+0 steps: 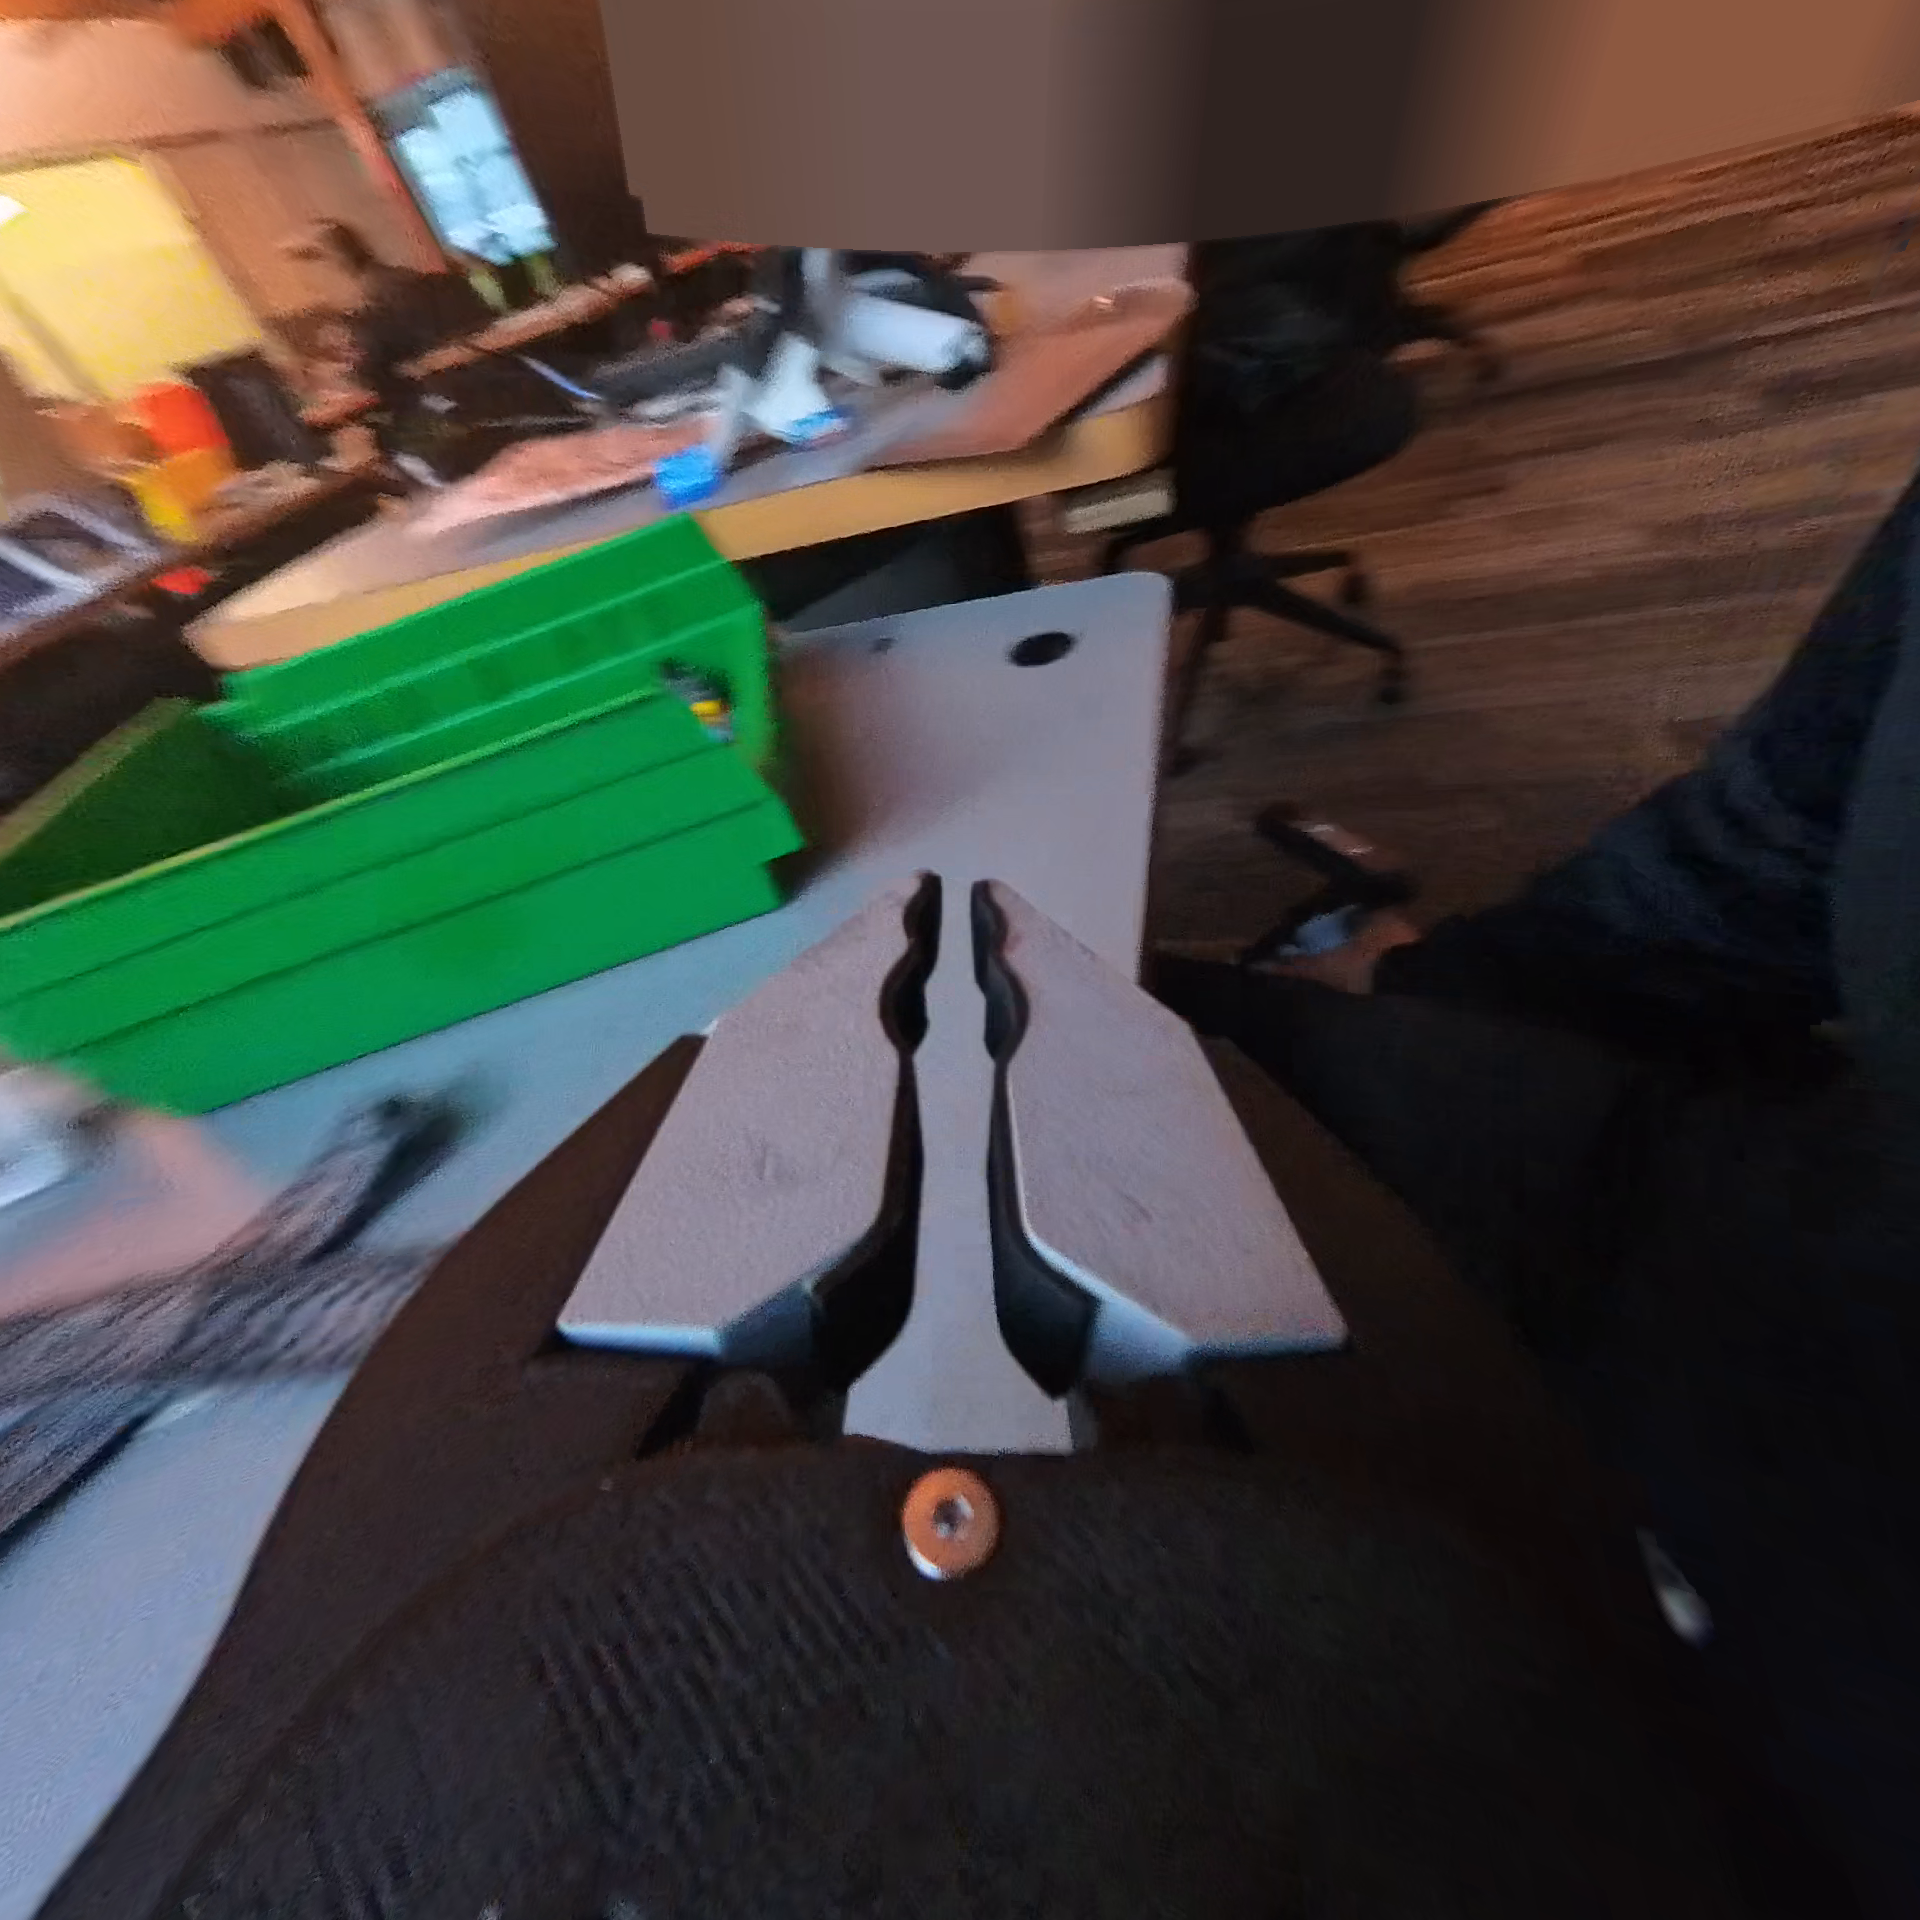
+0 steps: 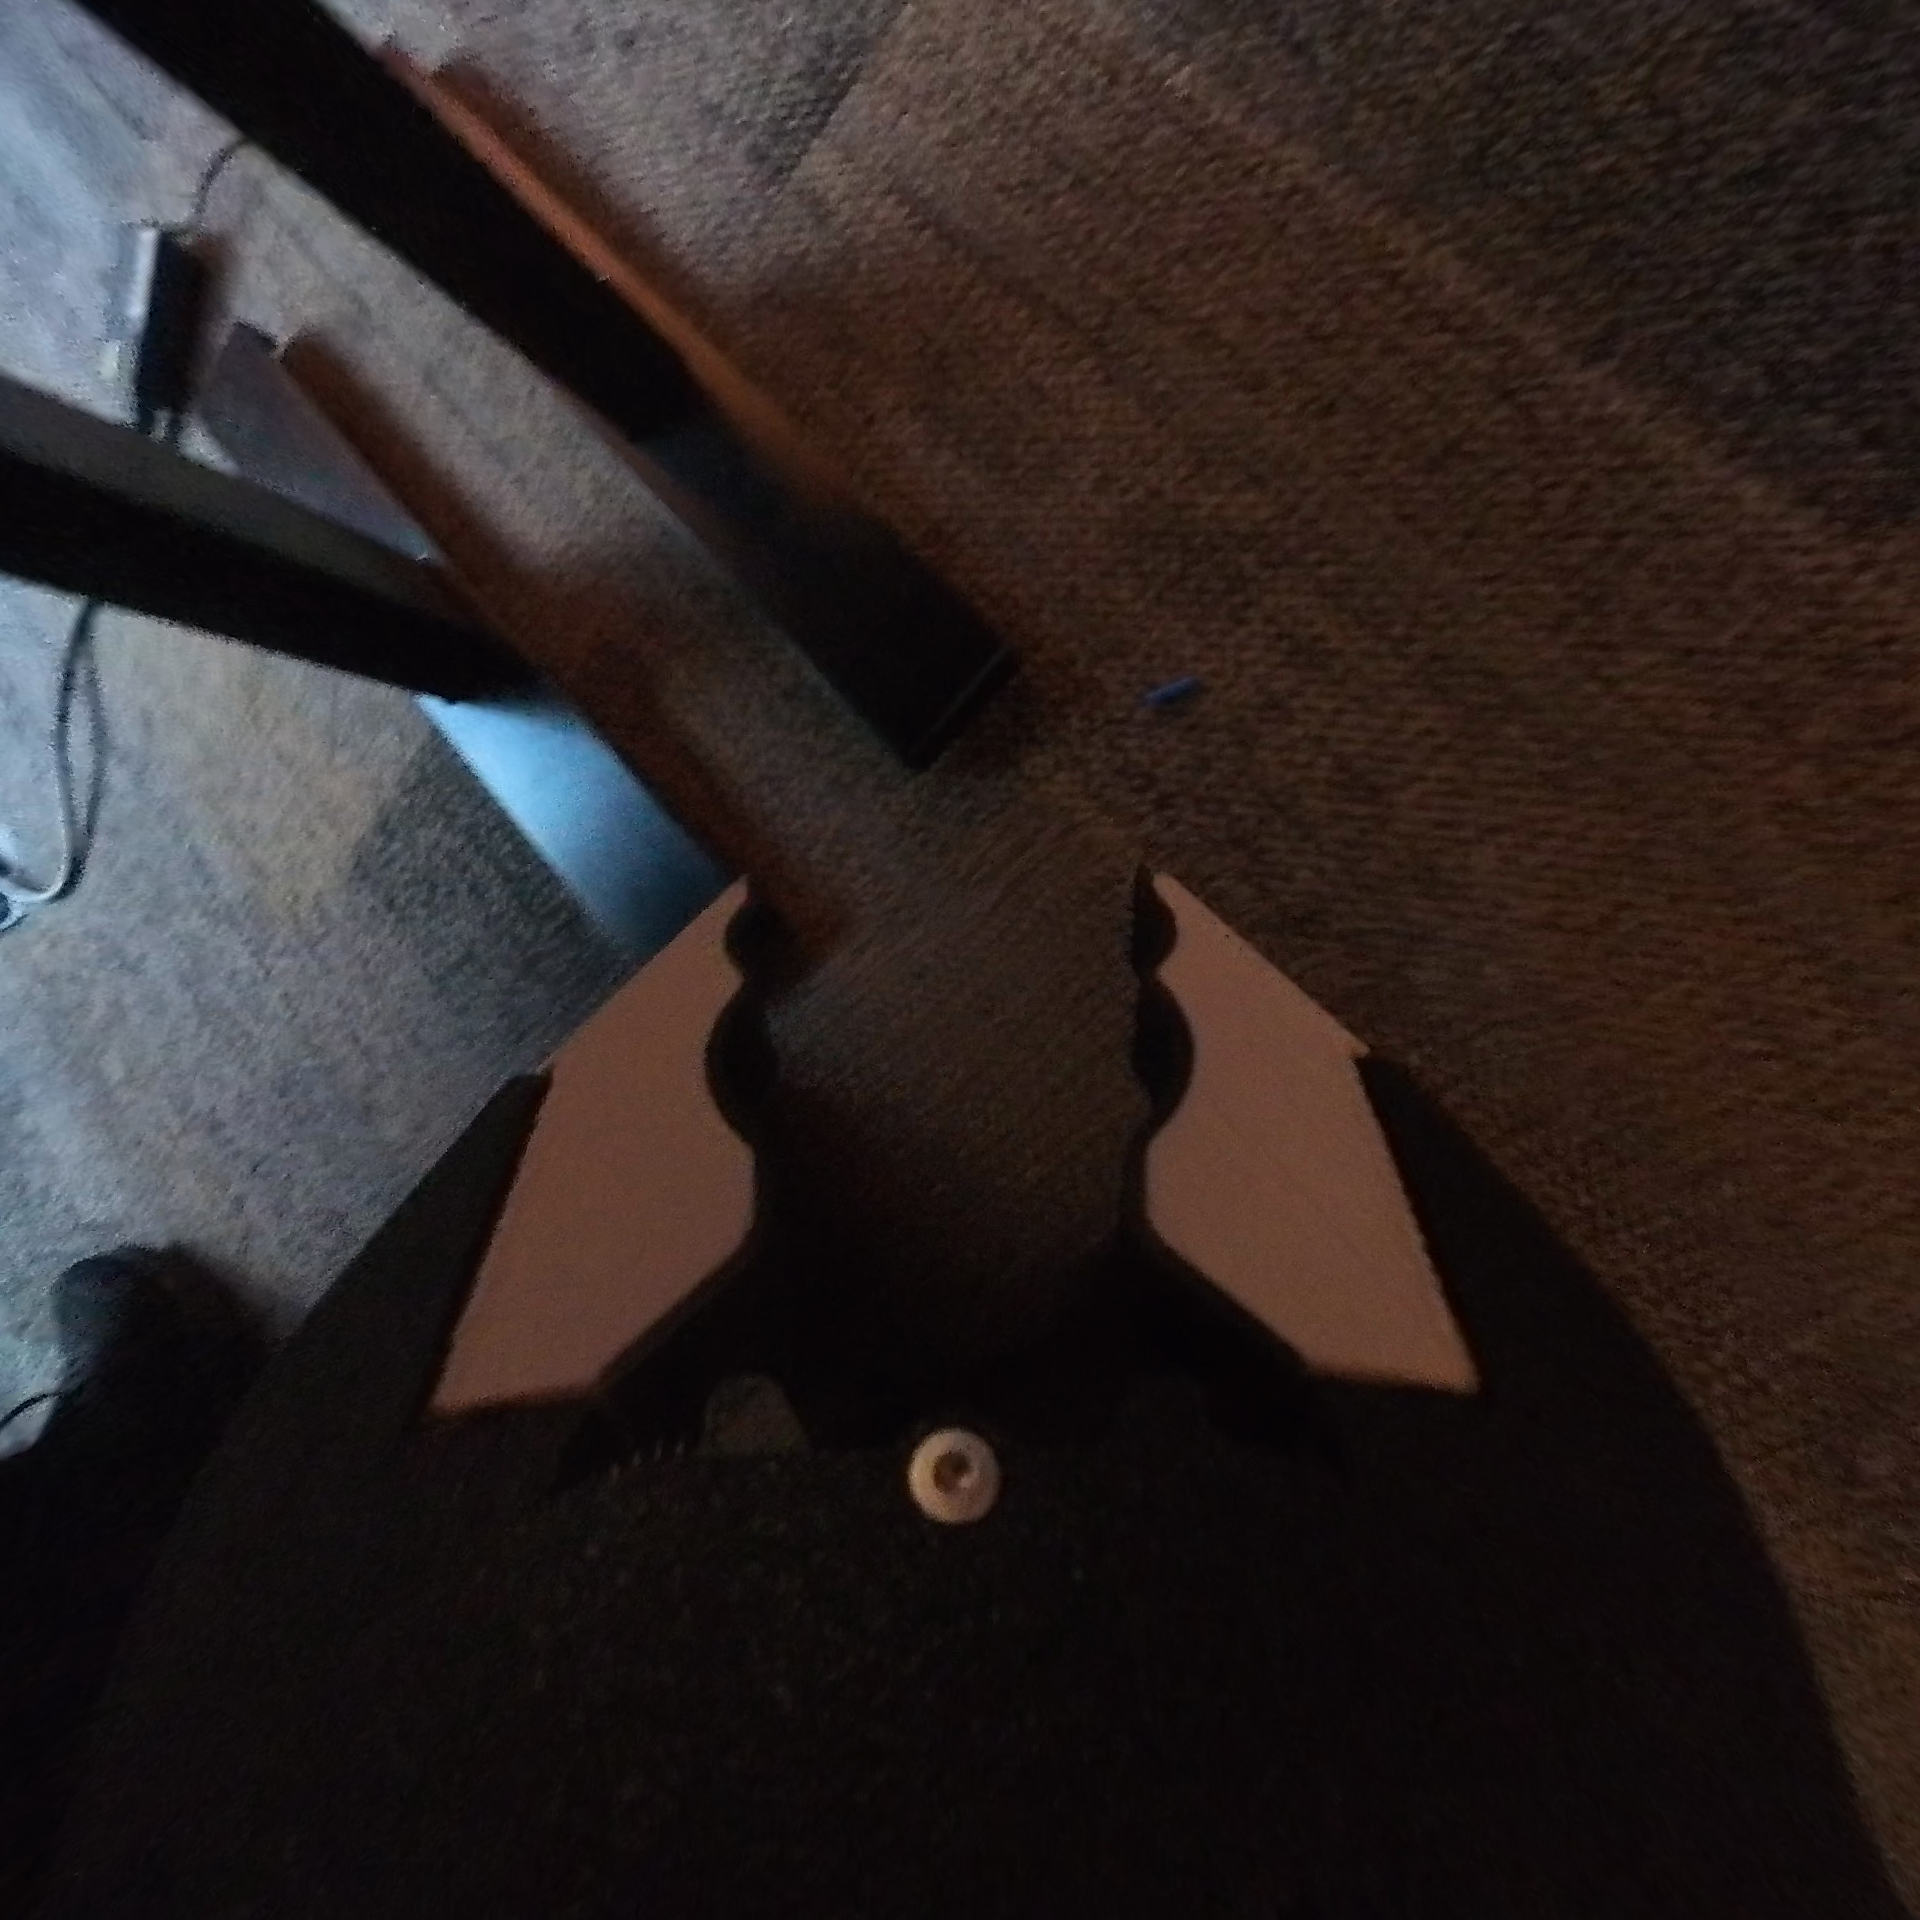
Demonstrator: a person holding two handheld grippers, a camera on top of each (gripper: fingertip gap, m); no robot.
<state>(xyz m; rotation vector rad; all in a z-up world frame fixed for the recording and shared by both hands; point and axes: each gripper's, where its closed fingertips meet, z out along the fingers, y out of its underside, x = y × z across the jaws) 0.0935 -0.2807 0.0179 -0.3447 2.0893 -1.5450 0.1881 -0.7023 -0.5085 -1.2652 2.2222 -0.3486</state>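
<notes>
My left gripper (image 1: 956, 904) is shut with only a thin slit between its fingers, and it holds nothing. It hovers over the right end of a grey table (image 1: 987, 748). A stack of green bins (image 1: 416, 831) stands on the table to its left. A grey patterned cloth (image 1: 187, 1320) lies blurred at the lower left. My right gripper (image 2: 940, 904) is open and empty. It points down at a grey-brown carpet (image 2: 1351, 520), below table height. A small blue bit (image 2: 1169, 693) lies on the carpet just ahead of its right finger.
A black table foot (image 2: 831, 582) and a dark bar (image 2: 208, 540) cross the carpet ahead of the right gripper, with cables (image 2: 73, 727) at the left. A black office chair (image 1: 1288, 436) stands beyond the grey table. A wooden desk (image 1: 935, 457) with clutter lies behind. A person's dark trouser leg (image 1: 1662, 935) is at right. Spacing between my two grippers at the tips: around 70 centimetres. From the right gripper's tips to the small blue bit (image 2: 1169, 693) is close to 25 centimetres.
</notes>
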